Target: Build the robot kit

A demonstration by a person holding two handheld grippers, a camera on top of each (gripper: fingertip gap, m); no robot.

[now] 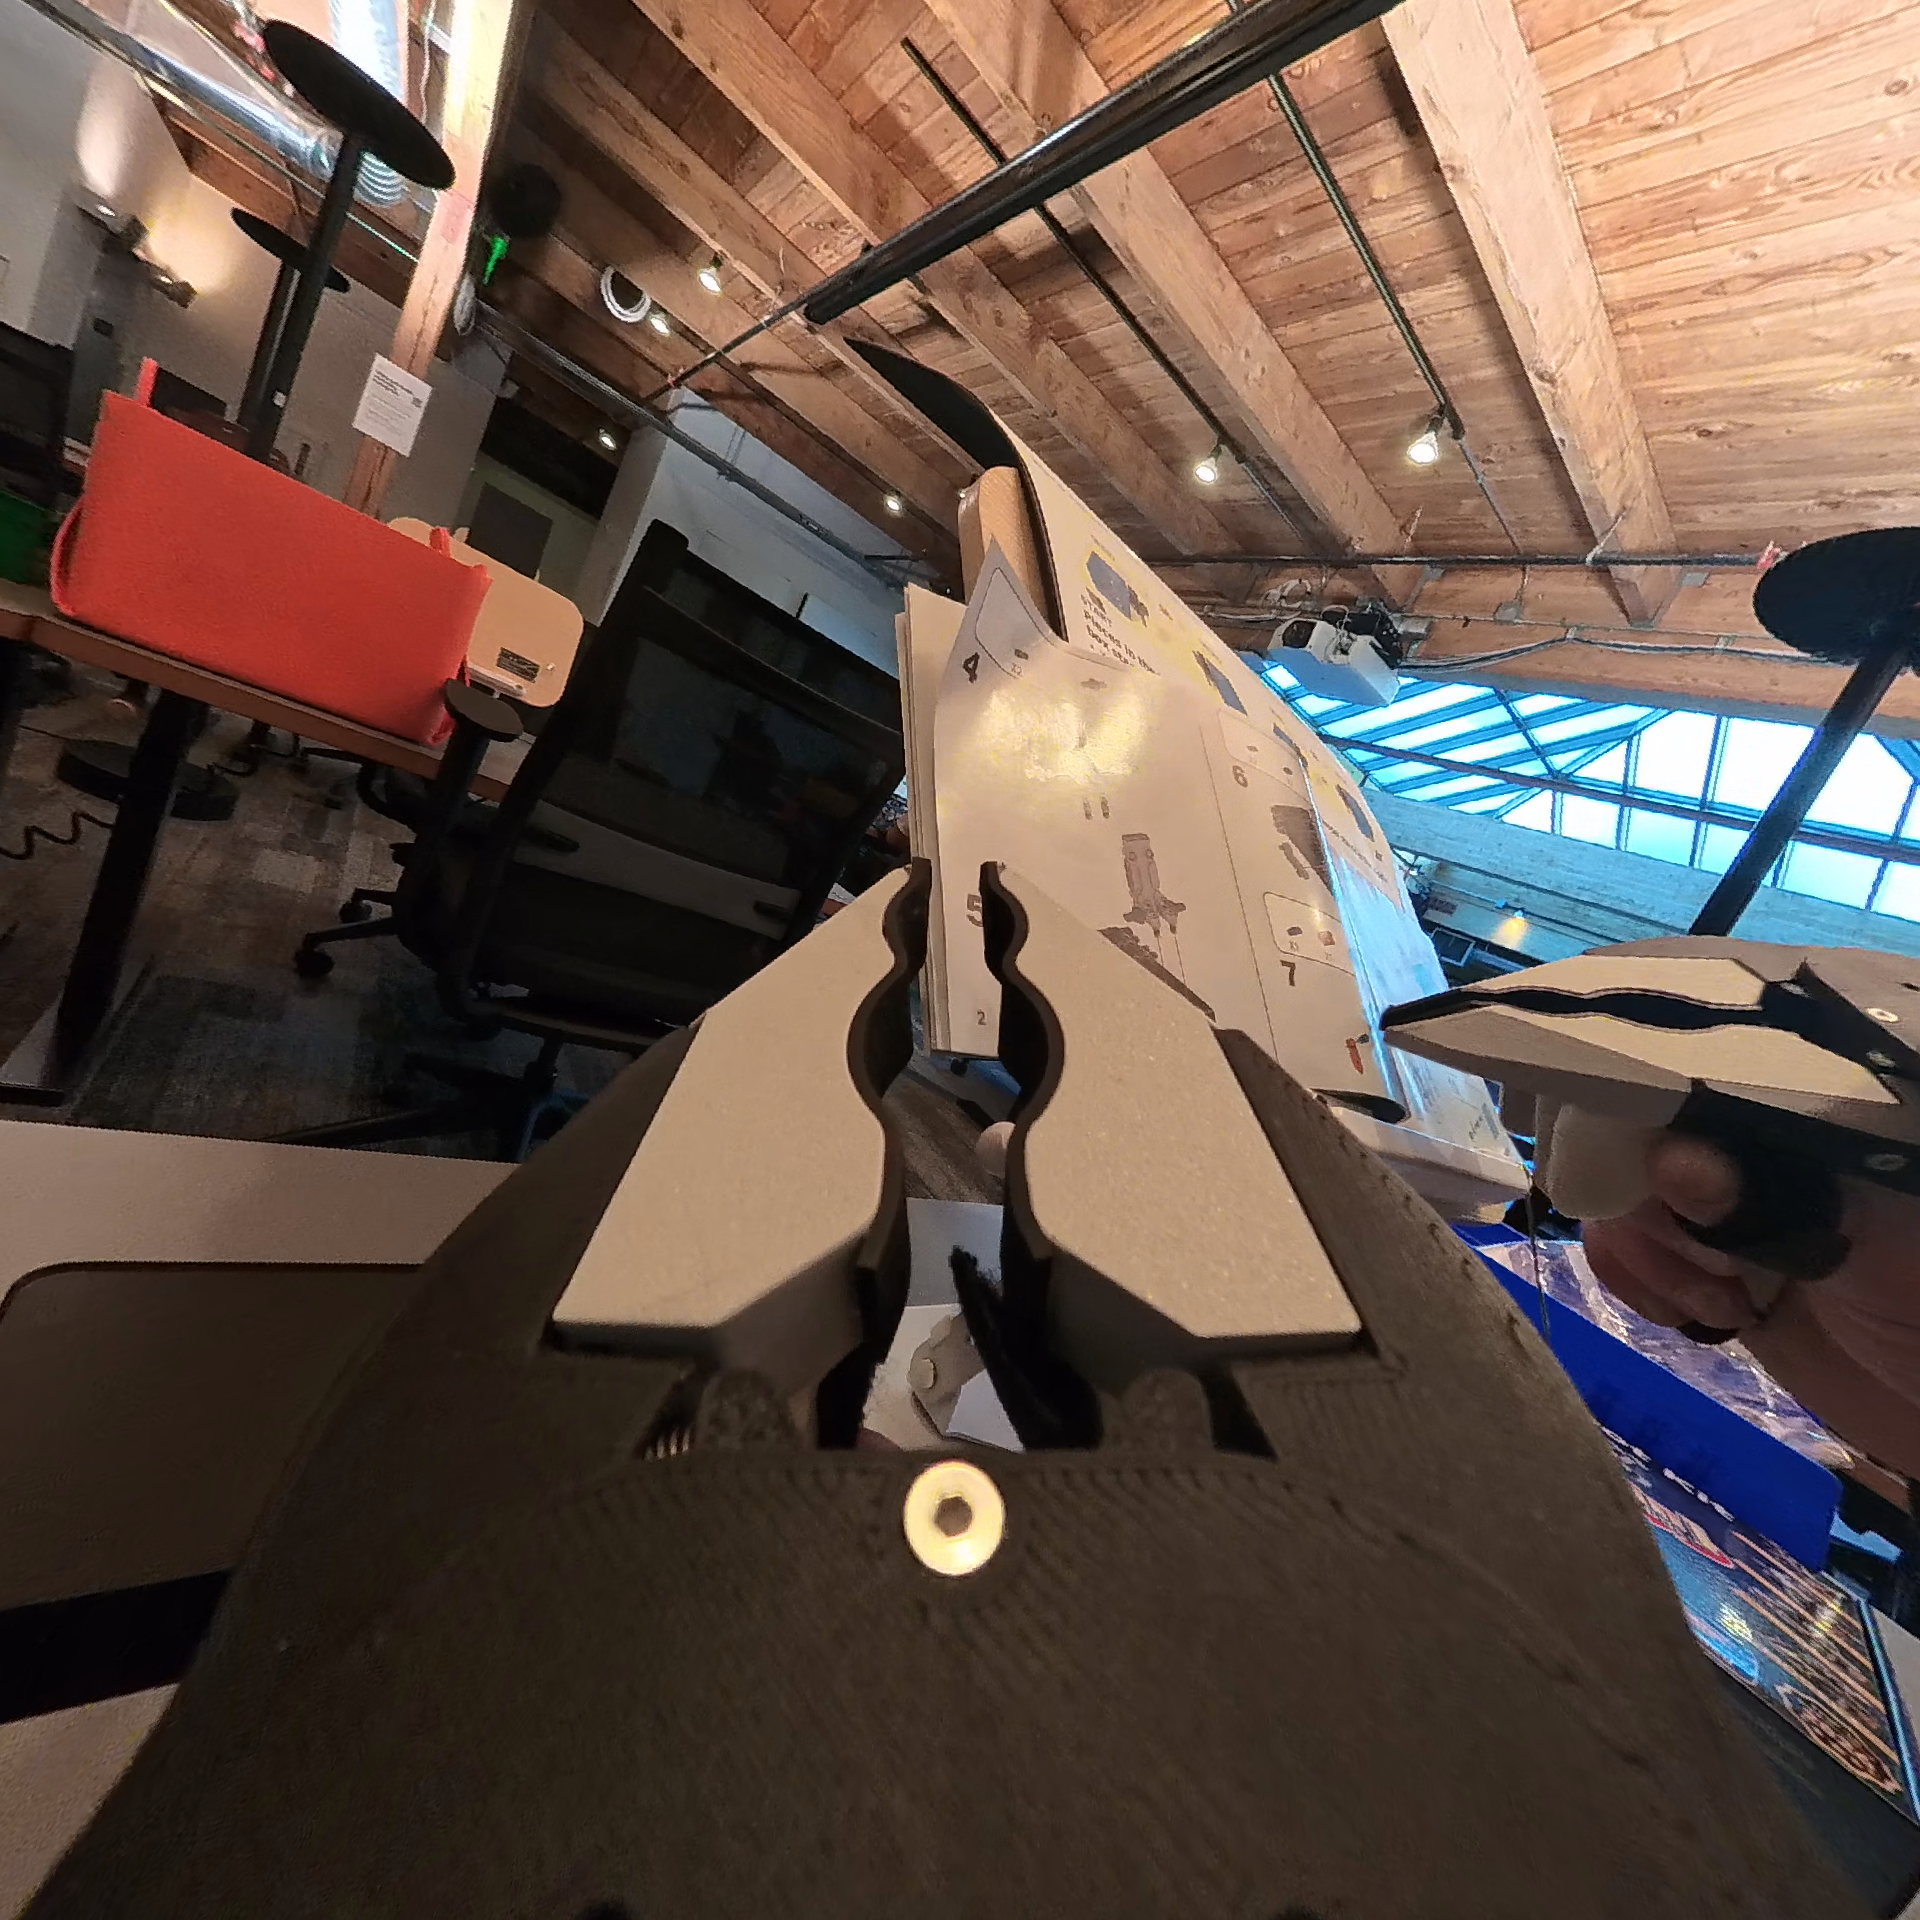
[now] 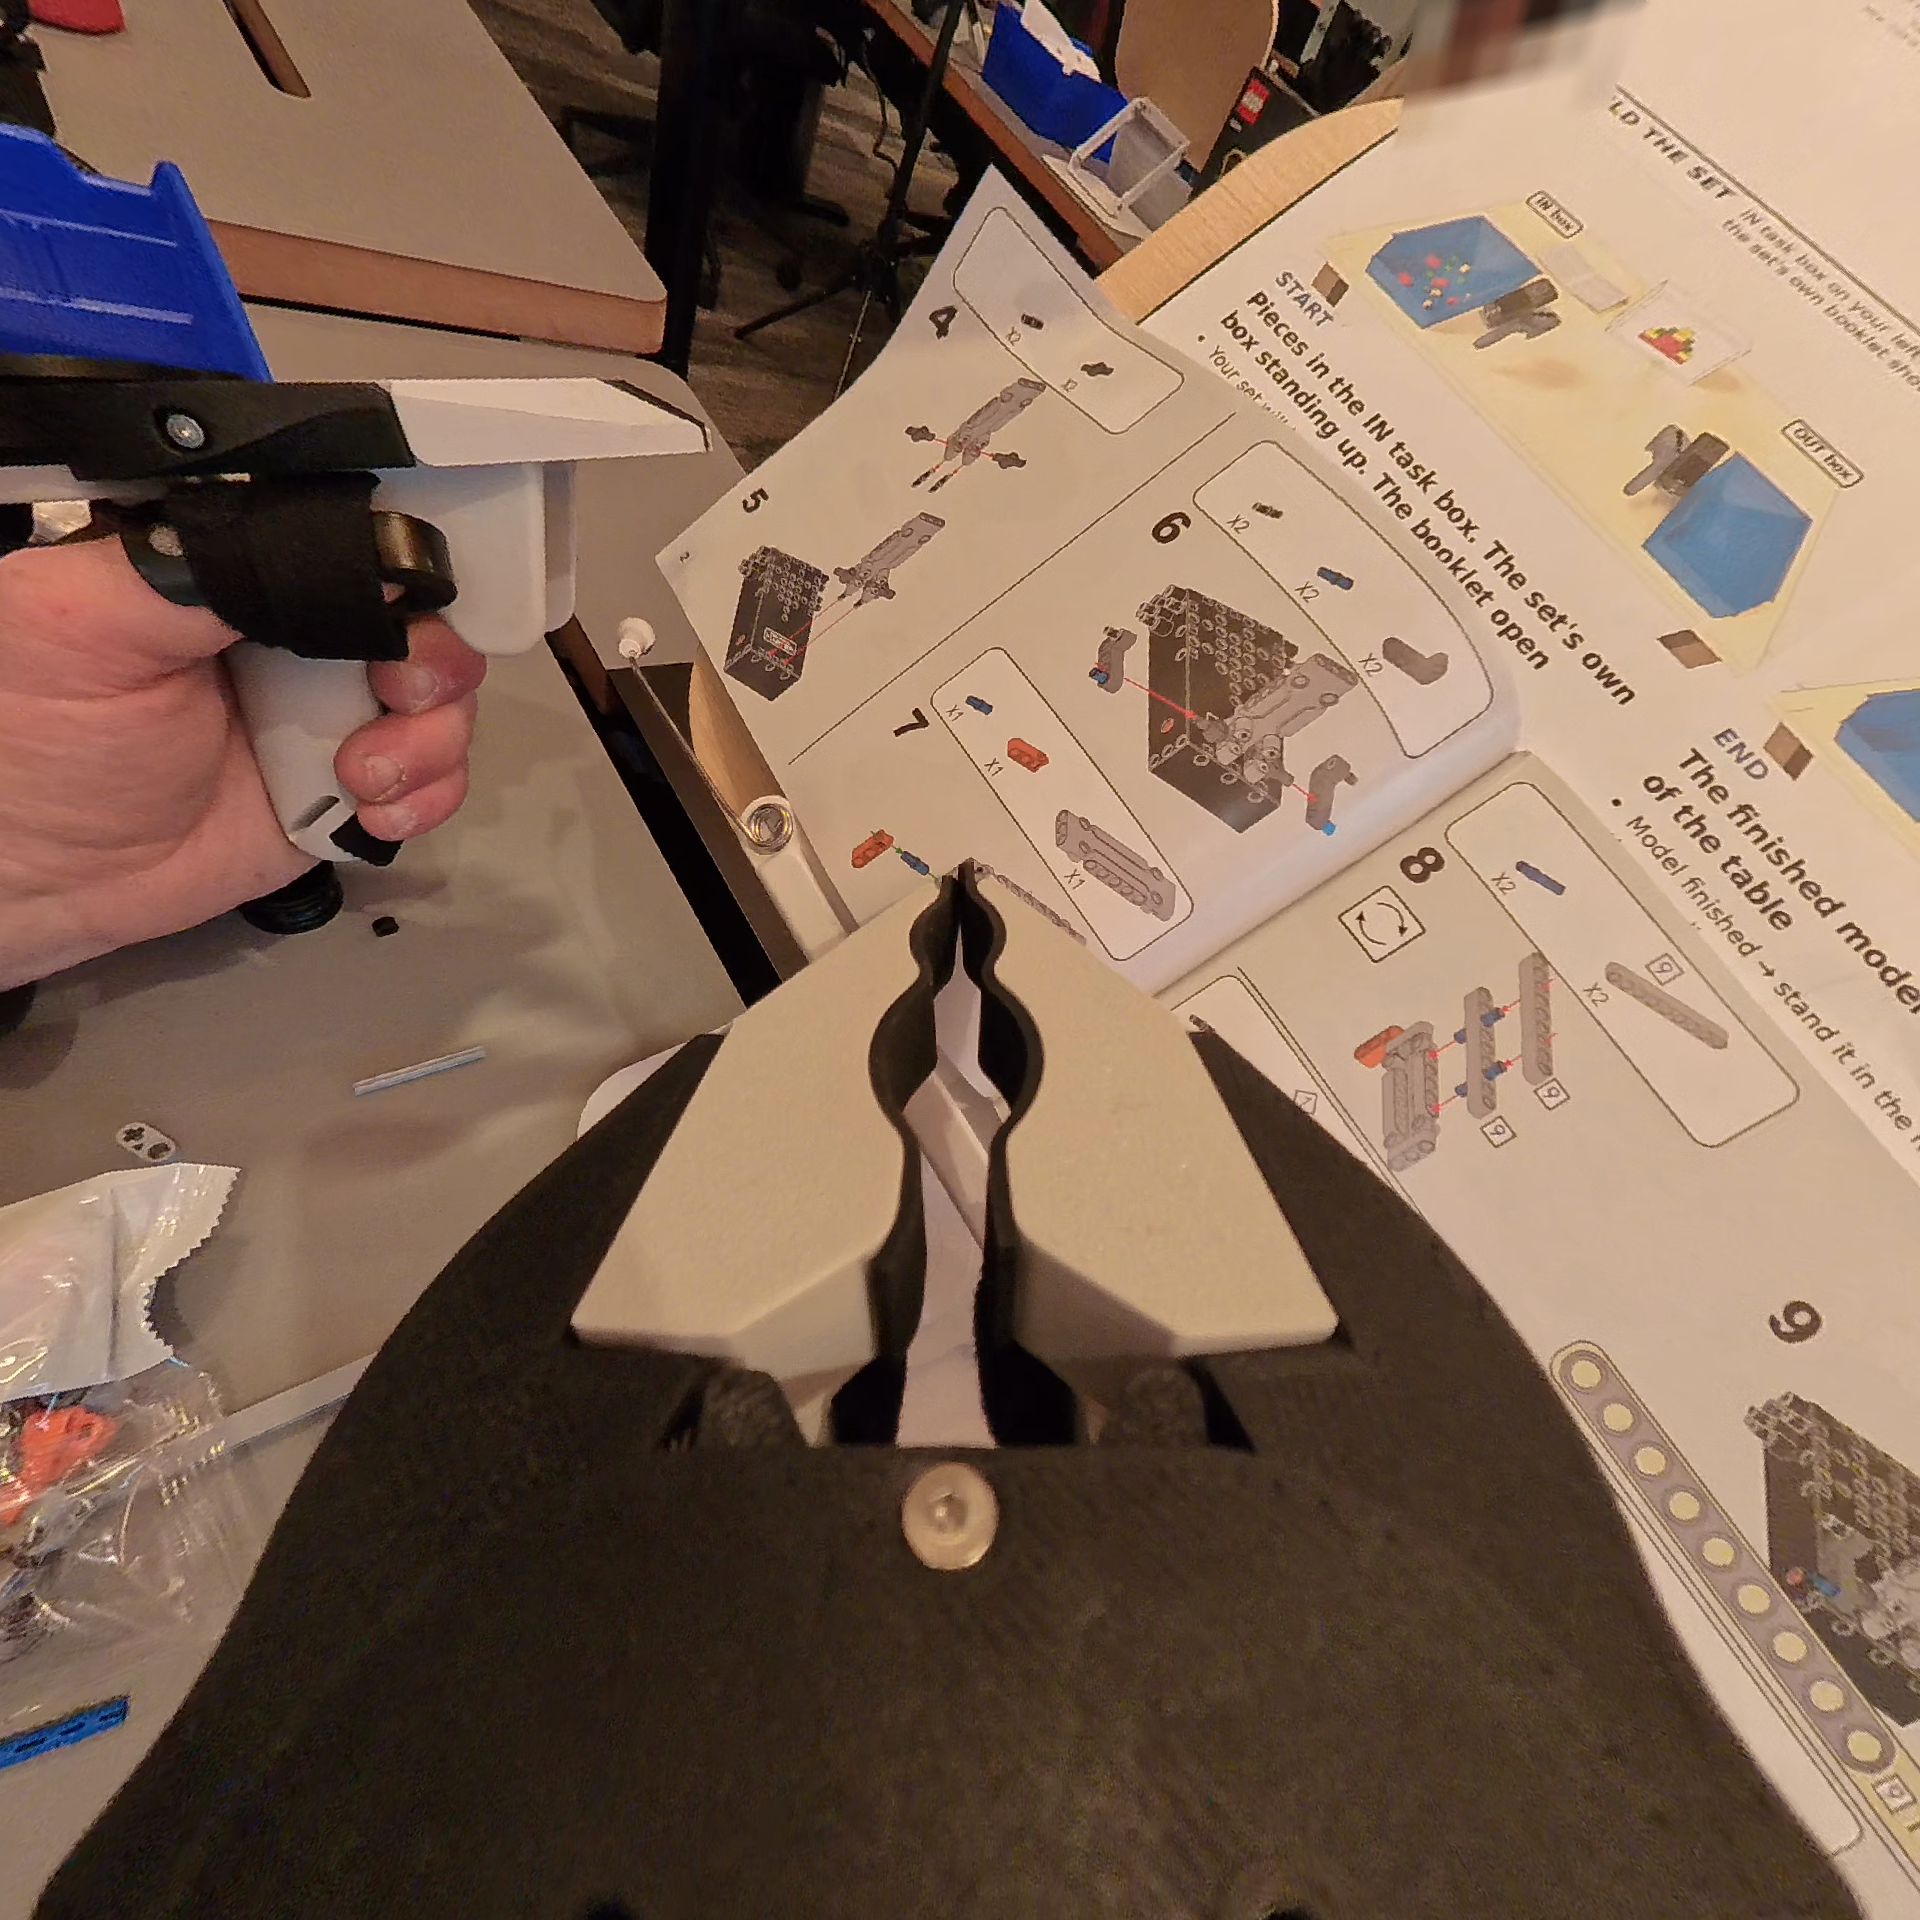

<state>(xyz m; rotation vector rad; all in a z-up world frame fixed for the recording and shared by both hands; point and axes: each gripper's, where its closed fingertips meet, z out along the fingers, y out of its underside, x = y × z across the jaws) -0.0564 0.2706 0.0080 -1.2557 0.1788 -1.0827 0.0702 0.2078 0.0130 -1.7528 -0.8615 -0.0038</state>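
An open building-instruction booklet point(image 2: 1039, 644) leans on a stand in front of a larger printed sheet point(image 2: 1558, 436). My right gripper point(image 2: 961, 878) is shut, its tips pinching the lower edge of the booklet's left page. In the left wrist view the right gripper point(image 1: 1392, 1029) touches the booklet point(image 1: 1122, 831) at its lower right corner. My left gripper point(image 1: 956, 883) is slightly open and empty. It points up at the booklet's left edge, a little short of it. In the right wrist view the left gripper point(image 2: 665, 416) hovers left of the booklet, held by a hand point(image 2: 156, 727).
A torn plastic bag of small parts point(image 2: 94, 1403), a blue piece point(image 2: 62, 1730) and a pale rod point(image 2: 416, 1070) lie on the grey table point(image 2: 416, 987). A blue box point(image 1: 1662, 1403) sits to the right. An orange felt bin point(image 1: 260, 582) and an office chair point(image 1: 665, 779) stand beyond. Tip to tip, the grippers are about 15 cm apart.
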